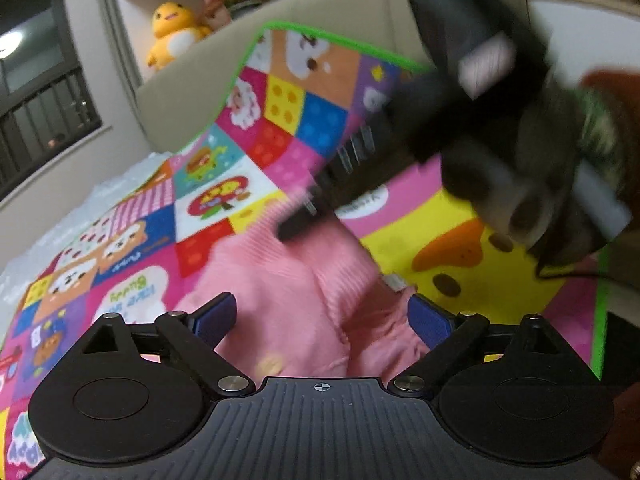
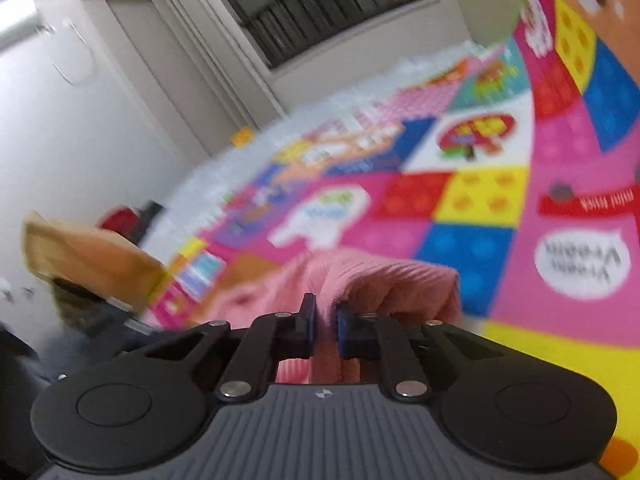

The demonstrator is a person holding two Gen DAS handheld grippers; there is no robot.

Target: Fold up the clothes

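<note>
Pink ribbed sweater lies crumpled on a colourful patchwork play mat, low in the centre of the left wrist view. Left hand-held gripper hangs over it with its blue pads spread wide, nothing between them. Right hand-held gripper has its jaws narrowed, pinching a fold of the sweater; from the left camera it appears blurred at upper right. A yellow plush duck sits at upper left.
</note>
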